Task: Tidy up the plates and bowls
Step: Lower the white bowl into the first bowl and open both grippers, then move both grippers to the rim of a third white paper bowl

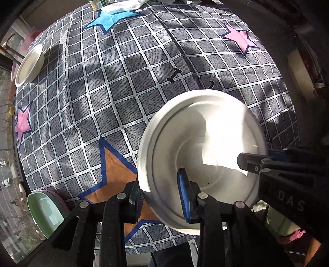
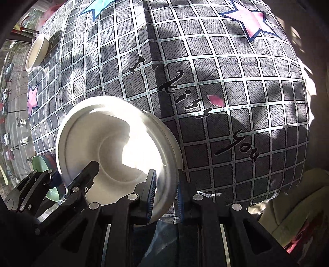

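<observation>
A round table (image 1: 144,86) carried a grey checked tablecloth (image 1: 115,96) printed with pink, blue and orange stars and black lettering. At the far left edge of the left wrist view a white bowl (image 1: 28,63) sat on the cloth. At the lower left edge lay a green bowl (image 1: 44,213). At the top a folded white cloth (image 1: 121,7) rested.

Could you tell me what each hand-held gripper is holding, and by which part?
Both straddle the rim of the round white bowl: the right hand-held gripper pinches its right edge; the left hand-held gripper, jaws looser, sits at its near-left edge.
</observation>
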### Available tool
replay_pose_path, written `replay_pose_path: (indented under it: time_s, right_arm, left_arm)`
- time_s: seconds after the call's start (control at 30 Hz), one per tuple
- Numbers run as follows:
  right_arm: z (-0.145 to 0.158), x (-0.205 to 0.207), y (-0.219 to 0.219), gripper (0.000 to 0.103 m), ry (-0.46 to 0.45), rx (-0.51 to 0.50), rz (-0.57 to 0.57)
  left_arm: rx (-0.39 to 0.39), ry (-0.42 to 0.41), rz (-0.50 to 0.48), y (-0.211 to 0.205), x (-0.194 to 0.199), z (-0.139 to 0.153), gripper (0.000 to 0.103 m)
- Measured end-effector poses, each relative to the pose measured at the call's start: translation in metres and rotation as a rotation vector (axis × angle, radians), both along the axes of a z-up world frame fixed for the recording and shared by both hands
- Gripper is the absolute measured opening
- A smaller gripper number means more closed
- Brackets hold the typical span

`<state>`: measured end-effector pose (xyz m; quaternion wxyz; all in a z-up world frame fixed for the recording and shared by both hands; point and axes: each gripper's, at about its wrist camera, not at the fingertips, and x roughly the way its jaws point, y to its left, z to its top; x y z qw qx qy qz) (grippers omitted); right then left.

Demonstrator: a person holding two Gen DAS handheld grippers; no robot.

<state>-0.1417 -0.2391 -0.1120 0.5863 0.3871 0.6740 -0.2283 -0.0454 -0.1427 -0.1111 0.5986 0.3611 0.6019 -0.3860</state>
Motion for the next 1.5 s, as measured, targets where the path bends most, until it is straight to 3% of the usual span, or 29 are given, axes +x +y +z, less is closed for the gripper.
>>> replay_pose_path:
  time_s: [0.07,0.13,0.2,0.23,0.47,0.7,0.9,1.07,1.3,1.5]
  right_arm:
    - [-0.003,-0.003,-0.001,0.020,0.009,0.003,-0.005]
    - [-0.003,-0.006,0.000,0.022,0.029,-0.013,0.004]
    - [-0.002,-0.009,0.000,0.063,0.039,-0.028,0.021]
    - [0.001,-0.012,0.000,0.091,0.024,-0.044,0.018]
    - [0.022,-0.024,-0.010,0.092,0.012,-0.104,-0.019]
    - [0.052,0.010,-0.002,0.092,-0.071,-0.135,-0.015]
    - [0.062,0.062,0.033,0.092,-0.155,-0.131,0.033]
    - [0.069,0.115,0.050,0.092,-0.191,-0.159,0.119]
    - [0.079,0.206,0.028,0.092,-0.244,-0.181,0.197]
    - [0.058,0.292,-0.003,0.092,-0.253,-0.139,0.215]
  left_arm:
    - [0.015,-0.011,0.008,0.003,0.000,-0.001,0.062]
    - [0.000,-0.019,0.023,0.010,0.004,0.002,0.075]
    - [-0.014,-0.022,0.036,0.021,0.011,0.006,0.080]
    - [-0.016,-0.023,0.044,0.027,0.015,0.007,0.080]
    - [0.004,-0.014,0.168,0.074,0.052,0.007,0.080]
    - [-0.053,-0.039,0.238,0.100,0.079,0.030,0.080]
    - [-0.111,-0.072,0.280,0.117,0.108,0.055,0.080]
    - [-0.113,-0.118,0.328,0.113,0.146,0.059,0.080]
    - [-0.131,-0.196,0.502,0.089,0.229,0.071,0.080]
    - [-0.117,-0.241,0.659,0.068,0.308,0.060,0.080]
